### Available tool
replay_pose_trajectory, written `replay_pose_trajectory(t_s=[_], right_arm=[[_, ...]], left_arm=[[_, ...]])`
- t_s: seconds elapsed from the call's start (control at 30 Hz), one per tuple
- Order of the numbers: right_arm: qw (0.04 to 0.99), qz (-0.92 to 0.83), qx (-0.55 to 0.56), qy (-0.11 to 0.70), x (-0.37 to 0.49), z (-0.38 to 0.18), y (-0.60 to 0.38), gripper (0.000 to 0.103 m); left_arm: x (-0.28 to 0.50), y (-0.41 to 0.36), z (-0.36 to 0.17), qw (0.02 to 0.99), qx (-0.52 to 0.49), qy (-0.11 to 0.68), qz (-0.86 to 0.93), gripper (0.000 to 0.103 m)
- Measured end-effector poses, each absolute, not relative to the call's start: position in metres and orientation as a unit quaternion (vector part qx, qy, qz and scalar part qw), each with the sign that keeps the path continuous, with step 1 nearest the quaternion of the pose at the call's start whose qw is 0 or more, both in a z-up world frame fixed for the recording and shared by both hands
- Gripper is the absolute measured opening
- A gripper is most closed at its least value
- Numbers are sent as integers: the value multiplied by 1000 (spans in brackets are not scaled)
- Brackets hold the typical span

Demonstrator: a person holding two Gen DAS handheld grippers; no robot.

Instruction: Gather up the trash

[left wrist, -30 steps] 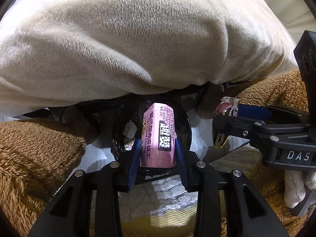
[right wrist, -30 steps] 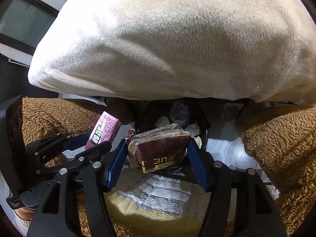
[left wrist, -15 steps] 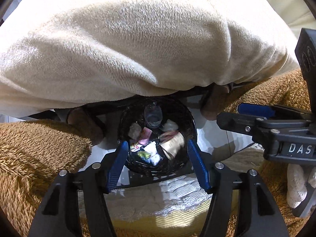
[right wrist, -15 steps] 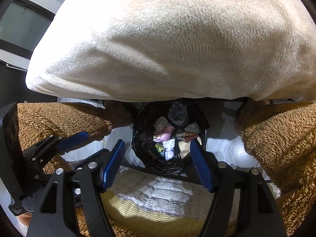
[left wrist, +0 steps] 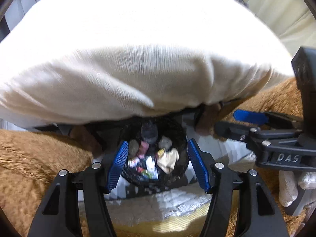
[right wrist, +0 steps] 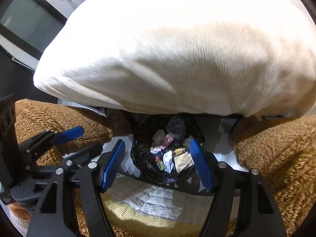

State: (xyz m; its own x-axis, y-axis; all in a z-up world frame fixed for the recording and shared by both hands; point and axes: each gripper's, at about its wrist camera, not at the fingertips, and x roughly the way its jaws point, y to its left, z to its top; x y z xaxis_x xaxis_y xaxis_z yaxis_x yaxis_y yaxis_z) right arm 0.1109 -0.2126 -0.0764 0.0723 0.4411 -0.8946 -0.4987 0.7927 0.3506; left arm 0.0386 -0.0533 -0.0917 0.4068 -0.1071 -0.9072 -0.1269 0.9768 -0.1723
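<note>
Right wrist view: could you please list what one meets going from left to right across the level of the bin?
Left gripper → brown fleece → right gripper's left pad → bin → right pad → more brown fleece.

Big cream pillow (left wrist: 126,63) fills top half of both views, its lower edge overhanging the gap below. Brown fleece legs (right wrist: 276,158) spread to either side under it. Yellow ribbed mat (right wrist: 150,217) w/ white lacy cloth (right wrist: 158,199) at bottom centre. Dark window (right wrist: 27,23) top-left corner in right view.
</note>
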Motion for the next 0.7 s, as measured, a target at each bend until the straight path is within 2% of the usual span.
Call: replay_pose_trajectory(t_s=[0.33,0.7], right_arm=[[800,338,-13,496,107,-16,-229,68],[867,342,-40,361,129,59,-241,70]], left_arm=[[29,-48,-23,892,-83,444,-4,61],[47,-21,36,923,-78,377,-9,62]])
